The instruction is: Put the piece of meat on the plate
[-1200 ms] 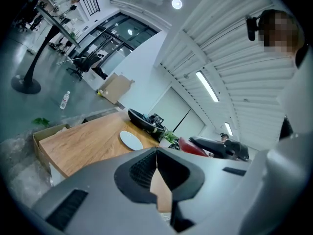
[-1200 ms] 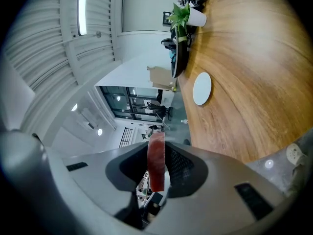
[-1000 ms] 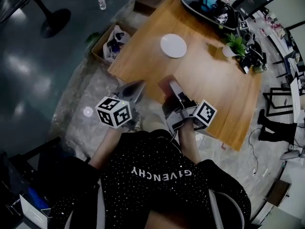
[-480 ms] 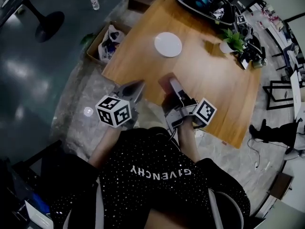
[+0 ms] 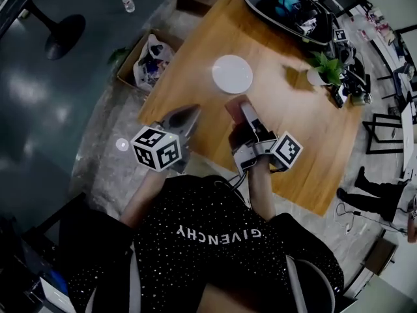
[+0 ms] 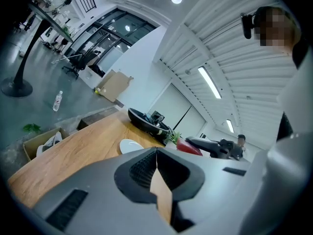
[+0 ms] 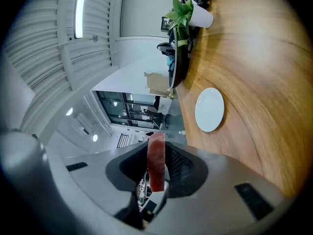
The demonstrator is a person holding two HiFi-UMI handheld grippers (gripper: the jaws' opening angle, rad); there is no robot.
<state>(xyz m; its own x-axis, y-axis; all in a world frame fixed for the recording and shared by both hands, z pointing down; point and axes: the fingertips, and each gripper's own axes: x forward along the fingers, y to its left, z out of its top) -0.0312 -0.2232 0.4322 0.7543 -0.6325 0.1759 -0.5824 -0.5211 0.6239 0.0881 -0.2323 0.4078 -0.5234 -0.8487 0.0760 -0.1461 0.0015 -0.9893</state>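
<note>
A white round plate (image 5: 232, 74) lies on the wooden table (image 5: 300, 135), ahead of both grippers. My right gripper (image 5: 240, 111) is shut on a flat red piece of meat (image 5: 234, 104), held over the table's near part, short of the plate. In the right gripper view the meat (image 7: 156, 163) stands on edge between the jaws, with the plate (image 7: 210, 109) beyond. My left gripper (image 5: 189, 113) is shut and holds nothing, at the table's near edge to the left of the meat. The left gripper view shows the plate (image 6: 133, 145) and the meat (image 6: 189, 147).
A long black tray (image 5: 287, 8) with odds and ends sits at the table's far end, and a potted plant (image 5: 322, 67) stands to its right. A cardboard box (image 5: 150, 57) stands on the floor at the left, a bottle (image 5: 127, 0) lies farther off.
Both grippers have moved forward over the table toward the plate. The right gripper still grips the meat, and the left stays shut.
</note>
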